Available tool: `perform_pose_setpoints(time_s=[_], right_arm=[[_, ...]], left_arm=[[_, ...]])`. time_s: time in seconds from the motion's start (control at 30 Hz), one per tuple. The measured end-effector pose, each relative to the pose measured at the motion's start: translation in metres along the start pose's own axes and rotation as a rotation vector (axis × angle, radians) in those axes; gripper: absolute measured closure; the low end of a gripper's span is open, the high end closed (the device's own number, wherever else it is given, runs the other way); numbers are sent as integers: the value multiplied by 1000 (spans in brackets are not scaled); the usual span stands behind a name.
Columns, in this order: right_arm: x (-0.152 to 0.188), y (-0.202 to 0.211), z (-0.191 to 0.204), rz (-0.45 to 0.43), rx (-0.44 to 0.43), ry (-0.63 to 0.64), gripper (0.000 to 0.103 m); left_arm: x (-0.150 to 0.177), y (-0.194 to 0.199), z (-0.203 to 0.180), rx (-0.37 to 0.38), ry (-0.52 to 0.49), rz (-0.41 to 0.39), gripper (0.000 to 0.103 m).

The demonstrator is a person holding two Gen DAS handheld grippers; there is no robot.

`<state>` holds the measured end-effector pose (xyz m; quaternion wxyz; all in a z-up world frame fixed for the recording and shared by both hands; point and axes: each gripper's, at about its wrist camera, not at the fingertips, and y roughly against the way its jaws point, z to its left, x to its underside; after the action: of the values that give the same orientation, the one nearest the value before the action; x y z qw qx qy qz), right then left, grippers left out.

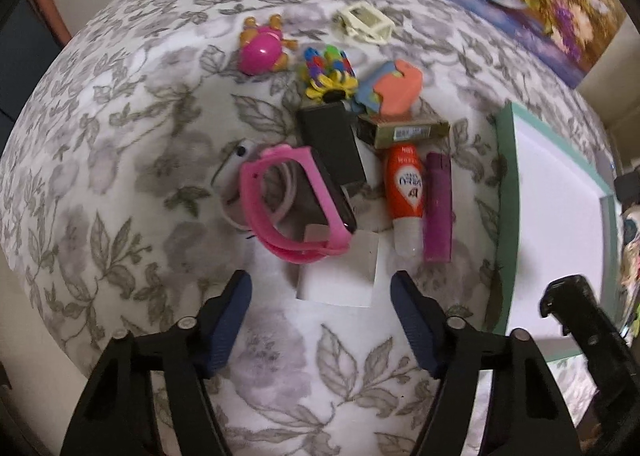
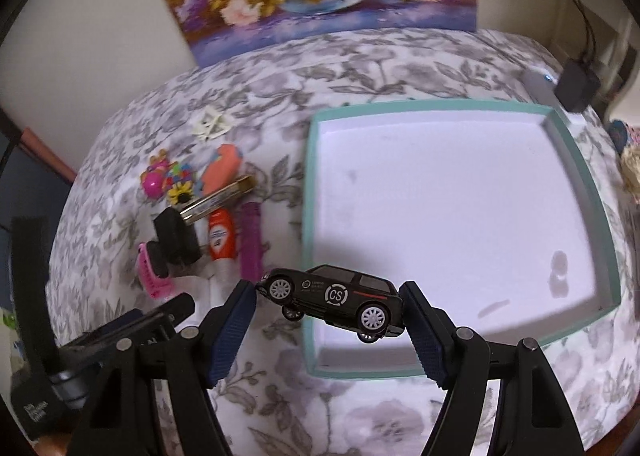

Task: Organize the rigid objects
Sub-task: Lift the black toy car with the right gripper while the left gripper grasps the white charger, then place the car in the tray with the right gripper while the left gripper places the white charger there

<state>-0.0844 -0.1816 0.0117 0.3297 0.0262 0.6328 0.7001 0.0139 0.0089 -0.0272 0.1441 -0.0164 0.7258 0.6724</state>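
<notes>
Progress: tray (image 2: 308, 191) was empty | right gripper (image 2: 328, 310) clamped toy car (image 2: 332, 298) over its near-left corner | left gripper (image 1: 320, 320) gaped empty above white card (image 1: 340, 276) | cluttered pile unsorted on bed (image 1: 120, 175).

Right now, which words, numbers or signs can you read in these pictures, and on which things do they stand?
"CS", in a ring: side of the black toy car.
Small print beside it on the car: too small to read.
Upside-down logo on the orange bottle: blurred, unreadable.
Barcode on the gold-edged box: digits unreadable.

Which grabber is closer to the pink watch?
Left. The left gripper hovers open just short of the pink watch; the right gripper holds the toy car by the tray.
</notes>
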Motion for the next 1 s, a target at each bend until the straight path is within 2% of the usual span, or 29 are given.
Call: perform_pose_setpoints(time_s=[0.1,0.23,0.47,0.63,0.87,1.0], right_arm=[[1,-1,-6,6,3,-12,27],[3,-2,-8,13,7,-14,27],[5,-7,-9,30,18,-10,27],[4,-11,-11,41,21,-17,27],[4,-14,-18,53,24,-41,27],[1,-11,-26,46,16,-73,27]], left_arm=[[0,-5,-6,-7,-23,-5,48],[-2,-14,-14,-8,-43,-2,57],[1,-32,-38,-61,-97,-14,58],[3,-32,-49,-67,-121,-27,59],[18,-14,-52,39,-116,-25,59],[24,6,-70,55,-153,-87,59]])
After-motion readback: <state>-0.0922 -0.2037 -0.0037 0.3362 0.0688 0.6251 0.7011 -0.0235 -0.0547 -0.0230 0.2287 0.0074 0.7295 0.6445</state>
